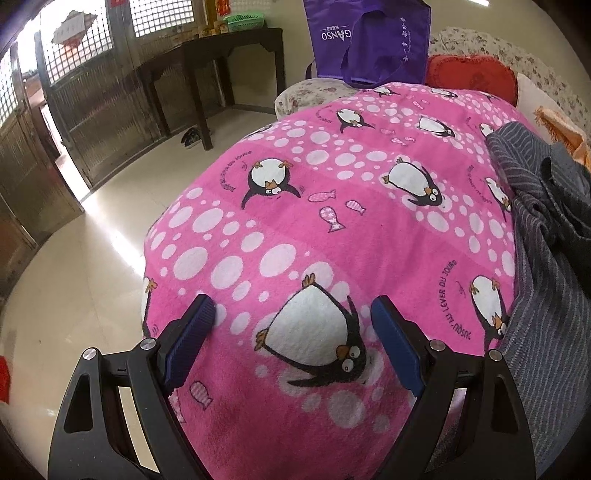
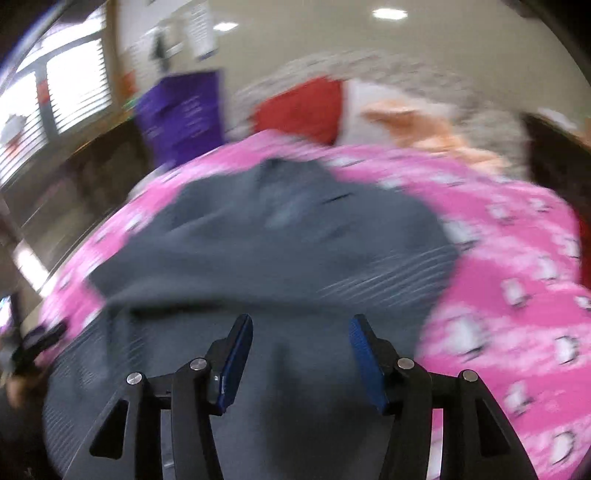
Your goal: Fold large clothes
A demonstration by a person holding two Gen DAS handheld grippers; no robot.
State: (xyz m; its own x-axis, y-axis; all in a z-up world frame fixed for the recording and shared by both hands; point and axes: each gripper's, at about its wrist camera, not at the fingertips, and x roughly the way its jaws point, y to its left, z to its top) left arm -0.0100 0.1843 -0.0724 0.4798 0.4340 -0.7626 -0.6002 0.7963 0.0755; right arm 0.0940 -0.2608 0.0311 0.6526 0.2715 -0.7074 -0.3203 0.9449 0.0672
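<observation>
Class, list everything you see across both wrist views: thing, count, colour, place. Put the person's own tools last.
Blanket: one, pink with white dots and penguins, spread over the work surface.
Garment: one, grey with fine stripes, lying crumpled on the blanket, at its right edge in the left wrist view.
Tote bag: one, purple, standing behind the blanket.
Cushion: one, red, behind the blanket beside the bag.
Orange cloth: one, far right.
Side table: one, dark wood, by the lattice doors.
Basket: one, green, on the side table.
Left claw: one, black with blue pads, open over the blanket.
Right claw: one, same colours, open over the garment.
</observation>
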